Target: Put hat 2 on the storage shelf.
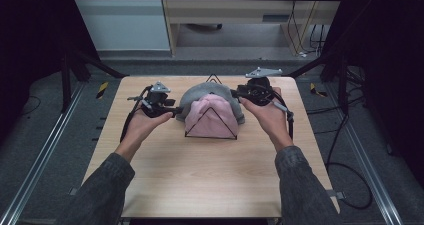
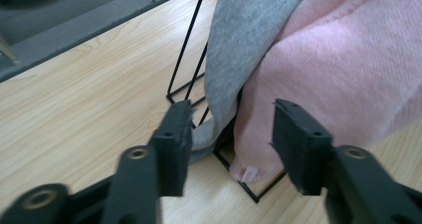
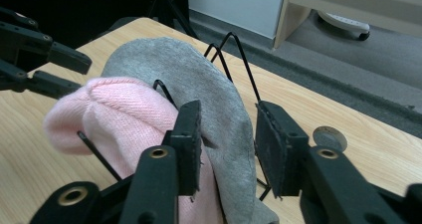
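A pink knit hat (image 1: 212,116) and a grey knit hat (image 1: 200,92) hang on a black wire rack (image 1: 186,133) at the middle of the wooden table (image 1: 200,180). My left gripper (image 1: 176,111) sits at the rack's left foot. Its jaws stand open around the lower edges of the grey hat (image 2: 244,40) and the pink hat (image 2: 348,69), and the pads do not press. My right gripper (image 1: 235,92) is at the rack's right side. It (image 3: 229,107) is open, with the grey hat (image 3: 164,59) between the jaws. The left gripper (image 3: 82,74) shows beyond the pink hat (image 3: 119,109).
A small round grey disc (image 3: 328,137) lies on the table near the right gripper. The rack's wires (image 3: 239,47) rise behind the grey hat. Dark frame posts (image 1: 67,80) stand at both sides, and cables (image 1: 345,180) trail on the floor at right.
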`<state>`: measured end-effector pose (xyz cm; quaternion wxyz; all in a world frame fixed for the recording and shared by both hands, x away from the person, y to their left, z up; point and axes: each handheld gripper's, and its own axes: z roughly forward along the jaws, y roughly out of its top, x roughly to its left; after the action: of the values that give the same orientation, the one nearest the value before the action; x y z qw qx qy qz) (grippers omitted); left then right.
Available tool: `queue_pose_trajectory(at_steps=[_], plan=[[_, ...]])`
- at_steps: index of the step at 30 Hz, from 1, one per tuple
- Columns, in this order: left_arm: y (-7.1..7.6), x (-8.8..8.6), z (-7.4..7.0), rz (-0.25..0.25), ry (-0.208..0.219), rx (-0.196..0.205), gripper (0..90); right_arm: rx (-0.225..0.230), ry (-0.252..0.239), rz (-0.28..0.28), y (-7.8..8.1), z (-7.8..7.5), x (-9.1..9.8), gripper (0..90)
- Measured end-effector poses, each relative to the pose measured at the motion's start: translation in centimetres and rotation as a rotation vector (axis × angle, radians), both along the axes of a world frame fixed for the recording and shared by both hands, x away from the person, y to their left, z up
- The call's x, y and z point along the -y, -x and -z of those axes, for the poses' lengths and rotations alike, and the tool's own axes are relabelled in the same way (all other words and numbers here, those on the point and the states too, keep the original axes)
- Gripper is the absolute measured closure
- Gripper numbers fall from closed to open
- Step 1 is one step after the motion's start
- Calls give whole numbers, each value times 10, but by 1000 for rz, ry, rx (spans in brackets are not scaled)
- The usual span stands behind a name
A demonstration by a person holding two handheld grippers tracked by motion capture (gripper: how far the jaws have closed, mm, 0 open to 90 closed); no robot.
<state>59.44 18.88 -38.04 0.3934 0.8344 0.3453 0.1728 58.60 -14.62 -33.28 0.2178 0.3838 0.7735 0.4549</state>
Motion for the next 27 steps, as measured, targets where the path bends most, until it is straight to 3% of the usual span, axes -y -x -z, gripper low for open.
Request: queue_pose_trajectory(at_steps=[6,13,22,27], plan=[[11,-4,-4,-17,-12,3,324,13,-4,10,6,-4,2,527],[27,-4,-8,-5,21,-3,174,20,3,15,14,-7,3,394],[53,-3,-10,36,5,10,101,24,-11,22,36,-8,6,197],[67,-10,-8,55,-2,12,77,34,-6,34,53,-4,10,153]])
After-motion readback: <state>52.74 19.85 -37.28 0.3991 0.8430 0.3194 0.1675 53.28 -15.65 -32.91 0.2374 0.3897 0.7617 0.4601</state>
